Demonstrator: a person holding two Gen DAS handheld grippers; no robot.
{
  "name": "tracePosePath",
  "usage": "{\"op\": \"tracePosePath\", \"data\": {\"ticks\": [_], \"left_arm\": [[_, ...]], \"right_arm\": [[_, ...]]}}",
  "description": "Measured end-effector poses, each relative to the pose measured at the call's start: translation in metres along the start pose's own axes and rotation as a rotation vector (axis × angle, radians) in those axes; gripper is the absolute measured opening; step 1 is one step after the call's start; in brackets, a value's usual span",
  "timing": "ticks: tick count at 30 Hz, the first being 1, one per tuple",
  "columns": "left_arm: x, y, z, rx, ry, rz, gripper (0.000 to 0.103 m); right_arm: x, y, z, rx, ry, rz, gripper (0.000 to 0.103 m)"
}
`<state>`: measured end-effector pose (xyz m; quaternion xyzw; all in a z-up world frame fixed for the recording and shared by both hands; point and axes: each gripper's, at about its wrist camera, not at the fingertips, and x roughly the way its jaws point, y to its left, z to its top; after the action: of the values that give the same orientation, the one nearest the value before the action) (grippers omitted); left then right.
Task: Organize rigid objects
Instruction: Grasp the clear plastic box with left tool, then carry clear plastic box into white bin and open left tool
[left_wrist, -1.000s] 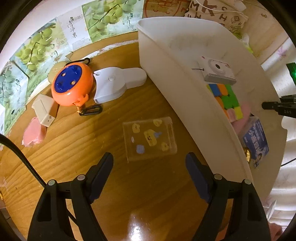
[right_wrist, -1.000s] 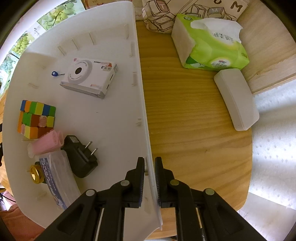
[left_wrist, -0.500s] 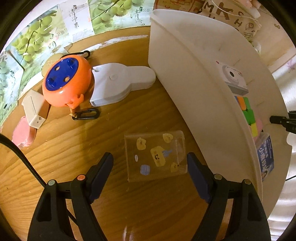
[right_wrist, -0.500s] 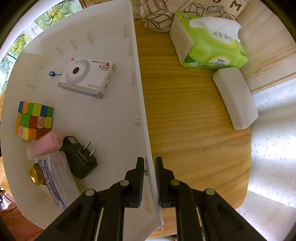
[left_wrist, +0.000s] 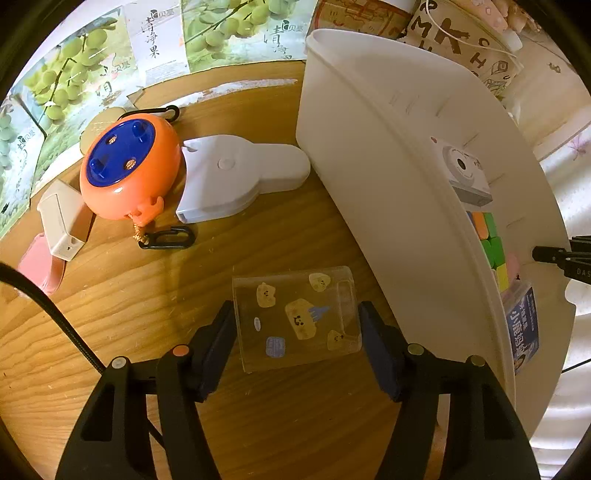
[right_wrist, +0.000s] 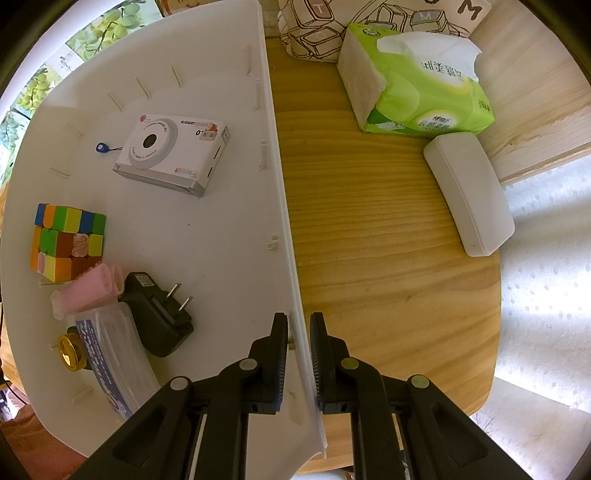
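Slippage is the main risk: the clear box (left_wrist: 295, 317) lies flat on the table (left_wrist: 129, 332) between the left gripper (left_wrist: 295, 336) pads, whose jaws have just been closing and now stand about half open, close to its smooth sides but seemingly not yet pressing. An off-centre squeeze could skid or tip it. The bin (left_wrist: 388, 206) wall rises just right of it and must be cleared. The right gripper (right_wrist: 298, 350) is clamped on the bin rim. The orange reel (left_wrist: 129, 170), white case (left_wrist: 236, 177) and a carabiner (left_wrist: 168, 238) lie beyond, well clear.
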<state>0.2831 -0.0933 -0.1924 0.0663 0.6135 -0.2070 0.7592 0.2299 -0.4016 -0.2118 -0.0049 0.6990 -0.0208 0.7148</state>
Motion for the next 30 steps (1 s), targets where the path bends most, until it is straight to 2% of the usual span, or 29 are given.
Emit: {"op": "tracePosePath", "data": {"ticks": [9, 14, 15, 23, 30], "left_arm": [[-0.003, -0.004, -0.001, -0.023, 0.004, 0.004, 0.069], [-0.005, -0.001, -0.004, -0.077, -0.017, 0.002, 0.067], [-0.006, 0.0, -0.005, -0.082, -0.023, 0.0, 0.063], [-0.011, 0.007, -0.017, -0.172, -0.046, 0.0, 0.063], [-0.022, 0.016, -0.033, -0.255, -0.075, 0.034, 0.063]], "right_arm": [[0.0, 0.0, 0.001, -0.005, 0.002, 0.002, 0.012], [0.0, -0.001, 0.0, 0.001, -0.001, 0.008, 0.012], [0.0, -0.001, 0.0, 0.001, -0.001, 0.013, 0.012], [0.0, -0.003, -0.001, -0.027, 0.0, 0.035, 0.012], [0.0, -0.005, -0.002, -0.06, 0.003, 0.06, 0.012]]}}
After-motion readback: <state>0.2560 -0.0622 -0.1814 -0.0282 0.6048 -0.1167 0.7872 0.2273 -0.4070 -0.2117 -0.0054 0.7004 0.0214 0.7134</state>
